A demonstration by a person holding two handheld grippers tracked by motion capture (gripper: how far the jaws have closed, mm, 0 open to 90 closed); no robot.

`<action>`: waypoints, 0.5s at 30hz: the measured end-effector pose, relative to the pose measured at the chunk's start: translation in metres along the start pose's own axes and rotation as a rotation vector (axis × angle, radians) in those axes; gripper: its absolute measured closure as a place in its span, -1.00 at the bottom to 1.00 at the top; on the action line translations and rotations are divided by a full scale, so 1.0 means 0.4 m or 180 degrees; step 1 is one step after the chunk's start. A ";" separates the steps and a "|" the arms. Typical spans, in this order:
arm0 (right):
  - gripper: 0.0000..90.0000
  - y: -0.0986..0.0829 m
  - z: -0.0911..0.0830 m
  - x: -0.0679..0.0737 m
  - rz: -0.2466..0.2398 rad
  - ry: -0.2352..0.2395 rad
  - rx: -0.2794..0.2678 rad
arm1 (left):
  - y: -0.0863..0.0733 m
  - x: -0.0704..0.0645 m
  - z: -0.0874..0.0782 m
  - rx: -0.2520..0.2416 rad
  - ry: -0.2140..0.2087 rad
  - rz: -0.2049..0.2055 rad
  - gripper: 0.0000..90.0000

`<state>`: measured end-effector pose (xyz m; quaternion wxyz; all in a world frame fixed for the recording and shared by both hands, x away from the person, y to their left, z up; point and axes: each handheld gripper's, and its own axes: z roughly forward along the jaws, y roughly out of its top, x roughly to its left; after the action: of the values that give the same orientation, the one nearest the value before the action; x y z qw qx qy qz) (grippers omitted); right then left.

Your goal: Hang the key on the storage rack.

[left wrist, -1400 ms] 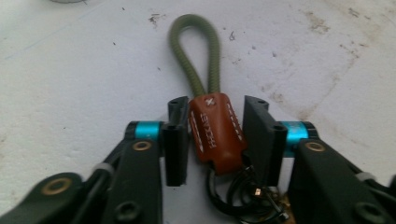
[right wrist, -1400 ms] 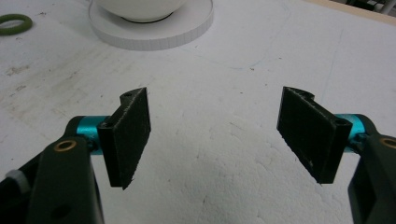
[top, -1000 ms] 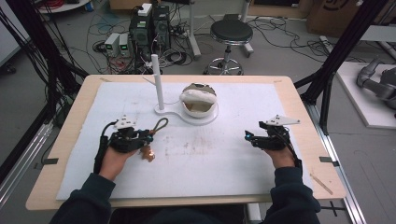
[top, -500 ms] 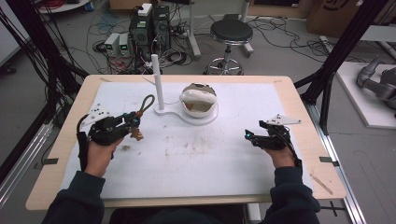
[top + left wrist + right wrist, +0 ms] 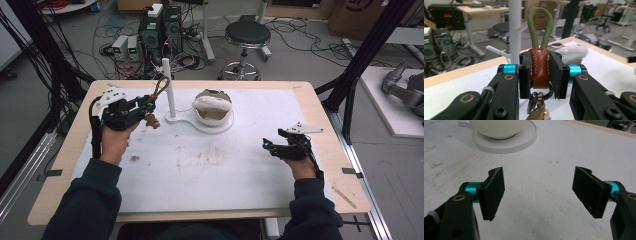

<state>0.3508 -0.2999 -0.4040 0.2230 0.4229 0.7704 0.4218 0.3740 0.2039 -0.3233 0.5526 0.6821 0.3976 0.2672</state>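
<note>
Two grippers were at work over the table (image 5: 320, 107). The left gripper (image 5: 145, 105), raised at about ten o'clock on the table, had its jaws clamped tight on the brown leather tab of a keychain (image 5: 539, 67); an olive cord loop (image 5: 540, 25) stood up from the tab and metal rings (image 5: 535, 100) hung beneath the pads. Seen from above, the loop reached up beside the post (image 5: 168, 87), just left of it; whether it touched the post I could not tell. The right gripper (image 5: 266, 146), at about four o'clock, had its jaws spread wide with nothing between its pads (image 5: 494, 192), and bare mat lay under them.

By count: one keychain, one white post on a flat white base (image 5: 200, 122), and one white bowl (image 5: 212, 106) on that same base, at about twelve o'clock. One white mat (image 5: 210, 170) covered most of the table, leaving a wooden border on every side.

Most of the mat's middle and near half lay free, marked with a few brown smudges. The right gripper had open room all round it. The left gripper sat near the mat's left edge, with the post close at its right.
</note>
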 end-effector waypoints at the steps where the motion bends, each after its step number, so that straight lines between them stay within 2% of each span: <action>1: -0.42 0.000 0.001 -0.001 -0.0010 0.0001 0.0007 | 0.001 0.003 0.006 0.0028 0.0036 -0.0011 0.58; 4: -0.42 -0.001 0.003 -0.002 -0.0020 0.0004 0.0007 | -0.002 0.011 0.023 0.0121 0.0108 -0.0019 0.58; 5: -0.42 -0.001 0.003 -0.001 -0.0014 0.0007 0.0012 | -0.008 0.011 0.036 0.0210 0.0131 0.0002 0.58; 15: -0.42 -0.002 0.004 -0.001 0.0000 -0.0018 0.0032 | -0.019 0.005 0.060 0.0338 0.0125 0.0052 0.58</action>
<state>0.3520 -0.2997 -0.4056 0.2230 0.4252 0.7719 0.4167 0.3924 0.1931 -0.3366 0.5055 0.7083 0.4163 0.2635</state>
